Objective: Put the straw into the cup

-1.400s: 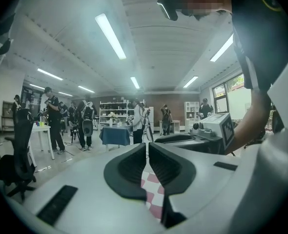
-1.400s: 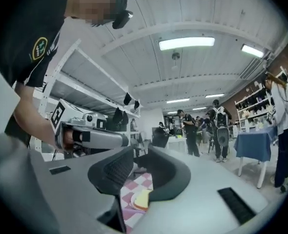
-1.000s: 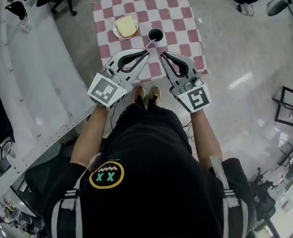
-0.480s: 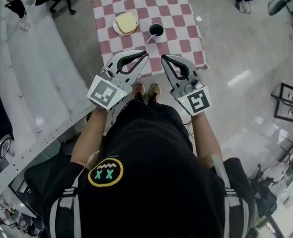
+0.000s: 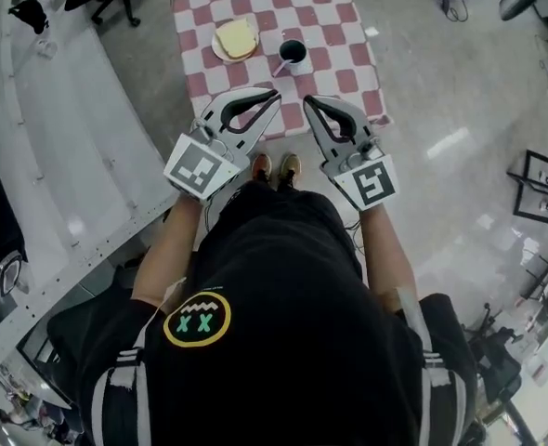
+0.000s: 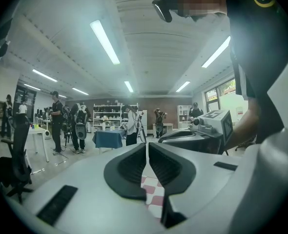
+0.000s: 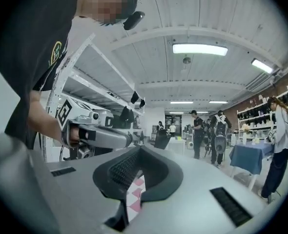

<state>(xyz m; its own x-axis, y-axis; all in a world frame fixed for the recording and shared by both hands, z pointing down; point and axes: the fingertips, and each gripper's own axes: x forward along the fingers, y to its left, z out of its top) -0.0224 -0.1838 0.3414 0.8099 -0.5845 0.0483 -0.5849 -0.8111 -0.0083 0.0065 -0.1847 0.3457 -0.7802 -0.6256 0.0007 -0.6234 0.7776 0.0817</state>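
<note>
Plainly, the straw [image 5: 280,66] is already seated in the cup [image 5: 293,53]: in the head view it is seen leaning out over the rim toward the person. The cup is set on a red-and-white checked worktop [image 5: 344,26], and a plate [image 5: 220,57] with a slice of bread [image 5: 236,37] is placed just beside it, to the left in the picture.

Both grippers are held level over the near edge of the worktop, clear of the cup, with their tips angled toward one another but not touching. The left gripper [image 5: 275,92] is shown closed in its own view: its fingers [image 6: 127,172] are brought together at the tips and nothing is caught between them (only the checked surface is glimpsed below). The right gripper [image 5: 306,99] is likewise closed and empty, its fingers [image 7: 119,172] met at the front.

Shoes [image 5: 261,169] are seen on the floor between the two grippers. Other people [image 6: 56,118] and shelves [image 6: 107,113] can be made out in the background of the left gripper view.
</note>
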